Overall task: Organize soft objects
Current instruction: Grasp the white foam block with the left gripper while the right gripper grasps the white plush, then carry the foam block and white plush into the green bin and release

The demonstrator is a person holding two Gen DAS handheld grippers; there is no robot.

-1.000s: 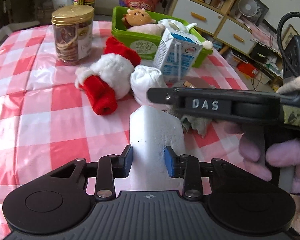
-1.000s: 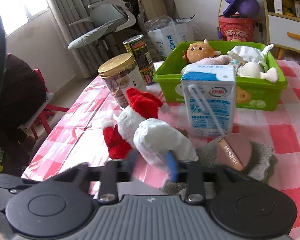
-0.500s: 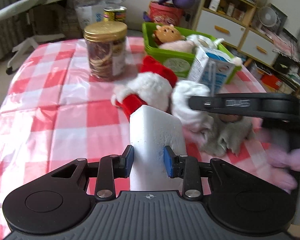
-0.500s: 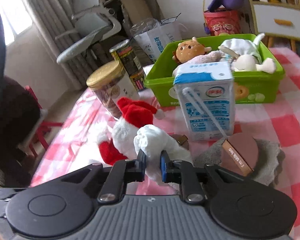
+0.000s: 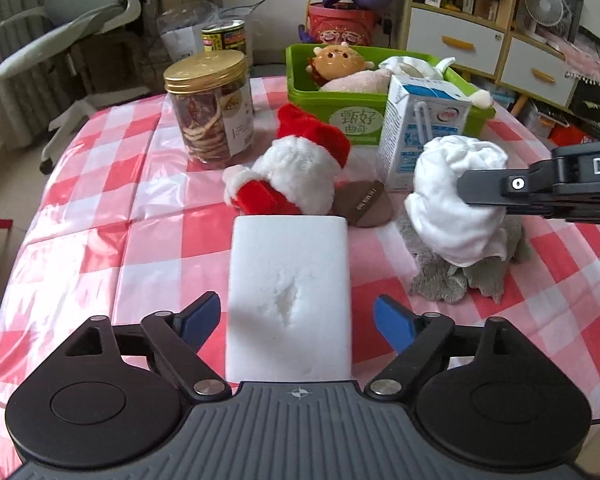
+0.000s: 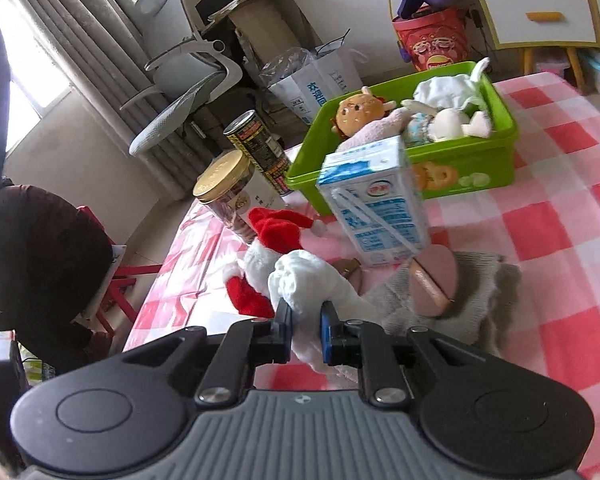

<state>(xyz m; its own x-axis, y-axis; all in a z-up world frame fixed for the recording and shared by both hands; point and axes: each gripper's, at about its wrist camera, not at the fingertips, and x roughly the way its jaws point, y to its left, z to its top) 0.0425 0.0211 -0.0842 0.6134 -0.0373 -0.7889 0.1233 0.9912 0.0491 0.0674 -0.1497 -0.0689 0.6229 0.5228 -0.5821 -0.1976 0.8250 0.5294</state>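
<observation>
A white foam block [image 5: 288,292] lies on the checked tablecloth between the jaws of my left gripper [image 5: 298,316], which are opening and stand clear of its sides. My right gripper [image 6: 306,332] is shut on a white rolled cloth [image 6: 312,284], seen in the left wrist view as a white bundle [image 5: 456,204] lifted above a grey cloth [image 5: 460,276]. A Santa plush [image 5: 296,172] lies behind the block. The green bin [image 5: 360,108] at the back holds a doll and other soft toys.
A milk carton [image 5: 416,136] stands in front of the bin, with a brown disc [image 5: 364,204] leaning beside it. A cookie jar with a gold lid [image 5: 212,108] and a tin [image 5: 224,38] stand at the back left. An office chair and shelves lie beyond the table.
My left gripper has let go of the foam block and its jaws have spread wide. My right gripper closed on the white cloth, rolled, and lifted it off the grey cloth.
</observation>
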